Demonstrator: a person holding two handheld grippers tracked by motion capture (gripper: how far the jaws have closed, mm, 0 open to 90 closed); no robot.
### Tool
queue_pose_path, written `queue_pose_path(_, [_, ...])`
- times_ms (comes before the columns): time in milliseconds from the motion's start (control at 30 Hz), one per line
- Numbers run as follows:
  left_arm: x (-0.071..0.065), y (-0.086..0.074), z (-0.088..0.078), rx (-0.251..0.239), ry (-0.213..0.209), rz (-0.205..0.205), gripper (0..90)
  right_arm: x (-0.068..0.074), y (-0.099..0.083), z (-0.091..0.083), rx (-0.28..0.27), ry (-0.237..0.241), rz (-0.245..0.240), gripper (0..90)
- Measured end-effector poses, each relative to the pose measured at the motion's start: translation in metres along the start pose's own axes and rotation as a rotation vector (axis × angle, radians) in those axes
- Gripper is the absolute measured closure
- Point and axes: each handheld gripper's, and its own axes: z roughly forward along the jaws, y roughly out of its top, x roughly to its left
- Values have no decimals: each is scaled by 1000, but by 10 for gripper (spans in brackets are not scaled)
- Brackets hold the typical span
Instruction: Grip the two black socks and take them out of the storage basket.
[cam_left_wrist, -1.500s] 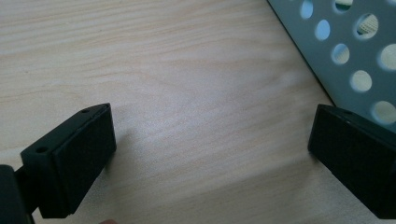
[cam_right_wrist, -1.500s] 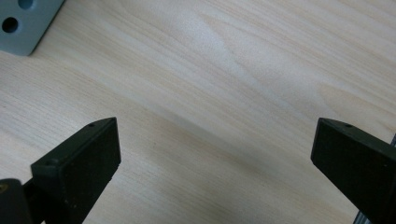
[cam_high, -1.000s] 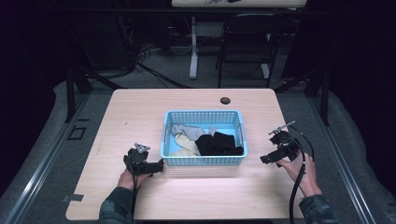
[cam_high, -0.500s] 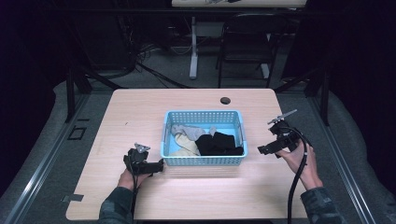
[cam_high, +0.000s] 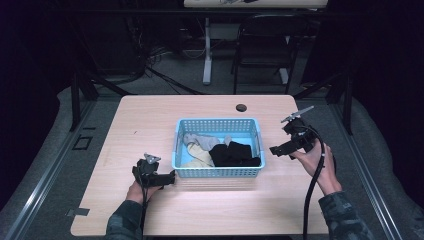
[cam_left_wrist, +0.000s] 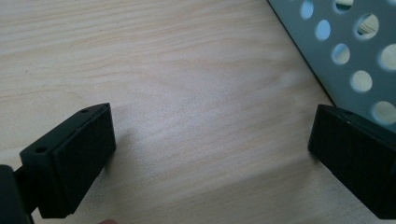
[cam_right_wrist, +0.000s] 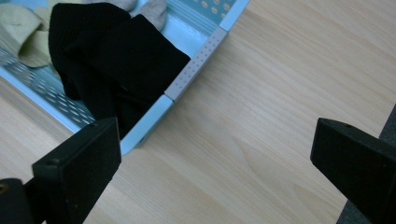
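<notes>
A: What has changed over the last second?

B: On the left, nothing. The left gripper still rests on the table just beside the blue basket, jaws spread on bare wood.

A: And the basket?

B: It sits mid-table holding 3 colours of cloth: grey, cream and the black socks at its right end.

A: The right side?

B: The right gripper has moved inward from the table's edge toward the basket, jaws wide apart, holding nothing. I judge it is lining up to reach in for the black socks.
</notes>
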Motion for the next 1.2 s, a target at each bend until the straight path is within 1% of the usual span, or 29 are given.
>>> queue_pose_path(33, [0, 0, 0, 0, 0, 0, 6, 2, 2, 0, -2, -2, -1, 23])
queue_pose_path(67, [0, 0, 0, 0, 0, 0, 6, 3, 5, -2, 0, -4, -14, 27])
queue_pose_path(100, [0, 0, 0, 0, 0, 0, 6, 5, 9, -3, -15, -1, -16, 28])
queue_pose_path(133, [0, 0, 0, 0, 0, 0, 6, 6, 11, -3, -17, 6, -16, 28])
queue_pose_path(200, [0, 0, 0, 0, 0, 1, 6, 10, 16, -2, -25, 20, -19, 29])
queue_pose_path(267, [0, 0, 0, 0, 0, 2, 6, 14, 21, 1, -24, 16, -35, 44])
queue_pose_path(400, [0, 0, 0, 1, 0, 3, 6, 24, 31, 8, -16, 28, -65, 138])
queue_pose_path(433, [0, 0, 0, 1, 0, 4, 6, 27, 34, 10, -9, 29, -75, 149])
queue_pose_path(500, [0, 0, 0, 1, 0, 4, 6, 33, 38, 16, -5, 35, -82, 181])
queue_pose_path(533, [0, 0, 0, 1, 0, 4, 6, 35, 40, 19, -4, 40, -86, 219])
queue_pose_path(567, [0, 0, 0, 1, 0, 4, 6, 35, 40, 19, -4, 40, -86, 219])
queue_pose_path(600, [0, 0, 0, 1, 0, 3, 6, 41, 43, 25, 5, 43, -97, 286])
queue_pose_path(633, [0, 0, 0, 1, 0, 3, 6, 41, 43, 25, 5, 43, -97, 286])
queue_pose_path(667, [0, 0, 0, 1, 0, 4, 6, 42, 44, 27, 17, 50, -105, 309])
queue_pose_path(700, [0, 0, 0, 1, 0, 3, 6, 46, 45, 32, 16, 53, -104, 335])
queue_pose_path(733, [0, 0, 0, 1, 0, 3, 6, 50, 47, 37, 33, 59, -118, 379])
queue_pose_path(767, [0, 0, 0, 1, 0, 4, 6, 50, 47, 37, 33, 59, -118, 379])
queue_pose_path(800, [0, 0, 0, 1, 0, 4, 6, 54, 48, 44, 57, 62, -129, 413])
queue_pose_path(833, [0, 0, 0, 1, 0, 4, 6, 55, 49, 48, 58, 77, -119, 435])
queue_pose_path(867, [0, 0, 0, 1, 0, 4, 6, 56, 49, 51, 74, 104, -120, 451])
queue_pose_path(900, [0, 0, 0, 1, 0, 3, 6, 58, 49, 55, 80, 104, -115, 475])
queue_pose_path(933, [0, 0, 0, 1, 0, 3, 6, 58, 49, 55, 80, 104, -115, 475])
queue_pose_path(967, [0, 0, 0, 1, 0, 4, 6, 61, 50, 59, 97, 97, -129, 481])
queue_pose_path(1000, [0, 0, 0, 1, 0, 4, 6, 65, 50, 66, 130, 86, -149, 508])
queue_pose_path(1033, [0, 0, 0, 1, 0, 4, 6, 65, 50, 66, 130, 86, -149, 508])
queue_pose_path(1067, [0, 0, 0, 1, 0, 4, 6, 68, 50, 70, 128, 87, -144, 510])
queue_pose_path(1100, [0, 0, 0, 1, 0, 4, 6, 71, 50, 76, 156, 68, -160, 521])
queue_pose_path(1133, [0, 0, 0, 1, 0, 4, 6, 72, 51, 79, 172, 69, -165, 535])
queue_pose_path(1200, [0, 0, 0, 1, 0, 4, 6, 74, 50, 82, 182, 70, -165, 544])
